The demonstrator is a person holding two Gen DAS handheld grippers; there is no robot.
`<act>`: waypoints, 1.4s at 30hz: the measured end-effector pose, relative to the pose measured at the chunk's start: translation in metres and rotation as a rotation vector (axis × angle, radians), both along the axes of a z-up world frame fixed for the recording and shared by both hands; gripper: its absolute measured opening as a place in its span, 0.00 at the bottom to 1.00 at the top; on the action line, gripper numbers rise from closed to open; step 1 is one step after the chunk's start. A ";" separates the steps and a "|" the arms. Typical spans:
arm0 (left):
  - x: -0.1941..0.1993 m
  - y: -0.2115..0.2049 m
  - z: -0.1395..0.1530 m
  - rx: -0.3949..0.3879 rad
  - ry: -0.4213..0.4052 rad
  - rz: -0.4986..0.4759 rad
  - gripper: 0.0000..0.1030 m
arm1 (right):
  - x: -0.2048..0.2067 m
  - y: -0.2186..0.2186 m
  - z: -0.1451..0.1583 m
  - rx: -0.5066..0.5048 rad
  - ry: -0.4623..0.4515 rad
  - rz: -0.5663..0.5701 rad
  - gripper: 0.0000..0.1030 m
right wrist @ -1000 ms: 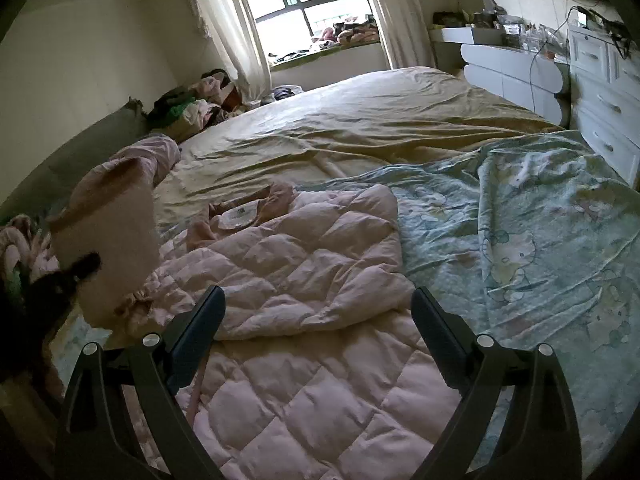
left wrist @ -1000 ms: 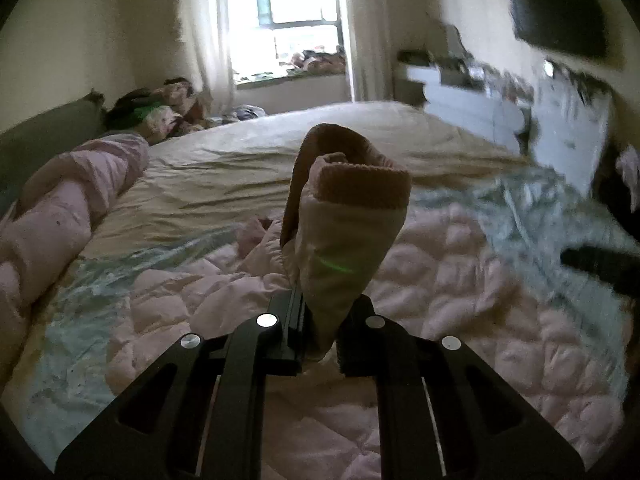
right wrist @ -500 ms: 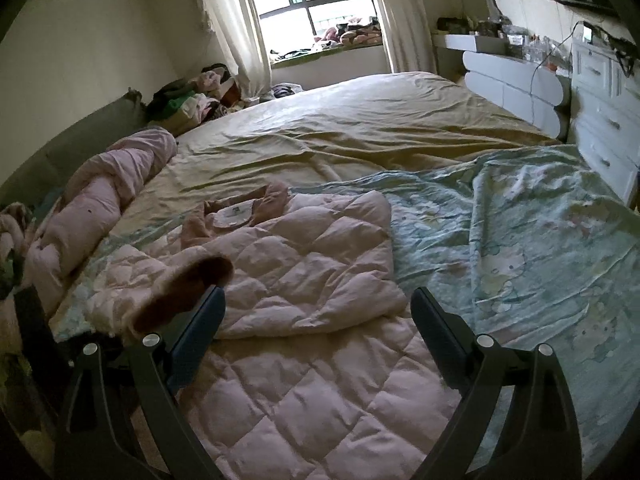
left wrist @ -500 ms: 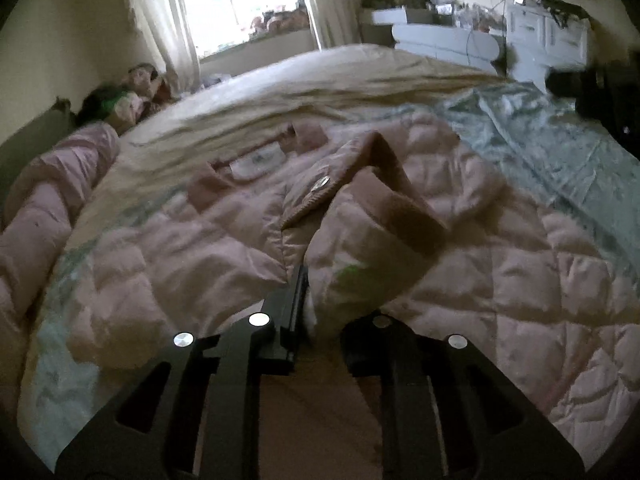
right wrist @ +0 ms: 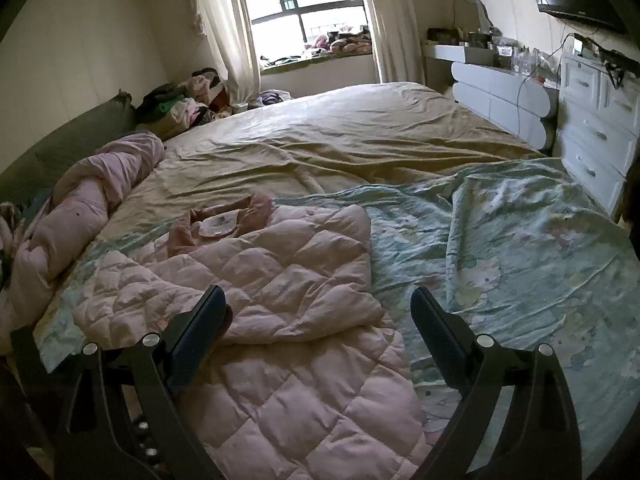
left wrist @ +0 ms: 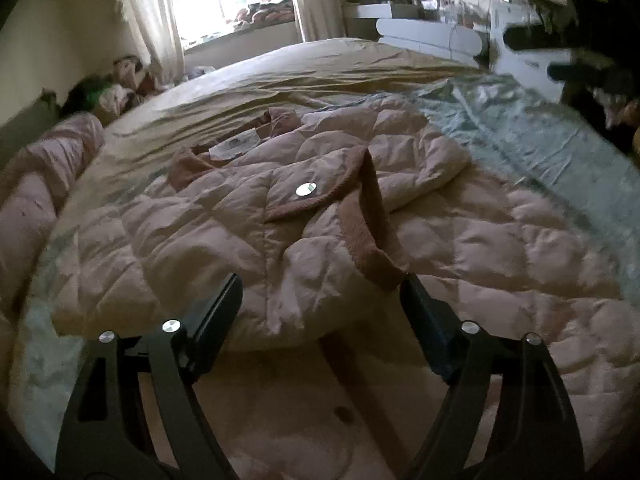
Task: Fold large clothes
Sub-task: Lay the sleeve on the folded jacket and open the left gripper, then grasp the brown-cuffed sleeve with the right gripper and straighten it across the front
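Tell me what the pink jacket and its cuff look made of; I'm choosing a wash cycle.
The pink jacket looks like thin, slightly glossy woven shell over puffy filling, judging by its diamond stitching and soft sheen; whether down or synthetic can't be told. Its cuff looks like ribbed knit, matte and darker brownish pink.

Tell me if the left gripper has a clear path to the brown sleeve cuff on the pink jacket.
Probably yes. The left gripper, jaws just opened, stands wide with the brown sleeve cuff lying free on the pink quilted jacket just ahead; nothing lies between them.
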State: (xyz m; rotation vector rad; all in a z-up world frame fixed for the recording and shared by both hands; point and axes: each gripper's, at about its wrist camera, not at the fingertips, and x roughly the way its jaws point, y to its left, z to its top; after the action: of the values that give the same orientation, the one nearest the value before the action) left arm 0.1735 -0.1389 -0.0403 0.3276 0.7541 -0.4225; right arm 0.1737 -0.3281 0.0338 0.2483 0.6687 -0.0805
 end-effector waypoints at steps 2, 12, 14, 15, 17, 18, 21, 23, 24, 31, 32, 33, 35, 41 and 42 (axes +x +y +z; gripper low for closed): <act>-0.004 0.010 0.010 -0.028 -0.011 0.024 0.85 | -0.002 0.001 0.001 -0.002 0.001 0.001 0.90; 0.005 0.085 0.045 -0.115 -0.040 0.204 0.91 | 0.002 0.031 -0.009 0.035 0.052 0.070 0.90; 0.008 0.104 0.047 -0.125 -0.049 0.245 0.91 | 0.004 0.045 -0.008 0.041 0.056 0.109 0.90; 0.009 0.111 0.048 -0.130 -0.047 0.264 0.91 | 0.004 0.049 -0.008 0.039 0.055 0.115 0.90; 0.013 0.132 0.050 -0.147 -0.030 0.311 0.91 | 0.007 0.060 -0.007 0.047 0.063 0.131 0.90; 0.013 0.140 0.051 -0.147 -0.037 0.323 0.91 | 0.008 0.064 -0.007 0.056 0.067 0.142 0.90; 0.014 0.165 0.054 -0.127 -0.070 0.381 0.91 | 0.012 0.077 -0.008 0.058 0.080 0.173 0.90; 0.015 0.178 0.054 -0.150 -0.056 0.400 0.91 | 0.016 0.084 -0.012 0.070 0.105 0.178 0.90; 0.016 0.187 0.053 -0.161 -0.054 0.417 0.91 | 0.018 0.086 -0.015 0.084 0.115 0.187 0.90; 0.023 0.235 0.048 -0.188 -0.043 0.513 0.91 | 0.045 0.116 -0.044 0.202 0.191 0.235 0.90; 0.023 0.240 0.047 -0.187 -0.045 0.523 0.91 | 0.049 0.118 -0.047 0.218 0.194 0.237 0.90; 0.024 0.244 0.046 -0.191 -0.045 0.532 0.91 | 0.055 0.120 -0.052 0.243 0.202 0.235 0.90; 0.026 0.257 0.044 -0.211 -0.036 0.548 0.91 | 0.063 0.122 -0.059 0.271 0.221 0.221 0.80; 0.035 0.283 0.037 -0.242 -0.023 0.596 0.91 | 0.086 0.115 -0.081 0.375 0.263 0.167 0.64; 0.037 0.286 0.035 -0.242 -0.021 0.599 0.91 | 0.089 0.114 -0.084 0.379 0.269 0.161 0.62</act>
State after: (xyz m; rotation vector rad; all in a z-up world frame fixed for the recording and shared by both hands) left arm 0.2106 0.1472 -0.0049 -0.1257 0.7333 0.0581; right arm 0.2625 -0.2139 -0.0503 0.5537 0.9691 0.1723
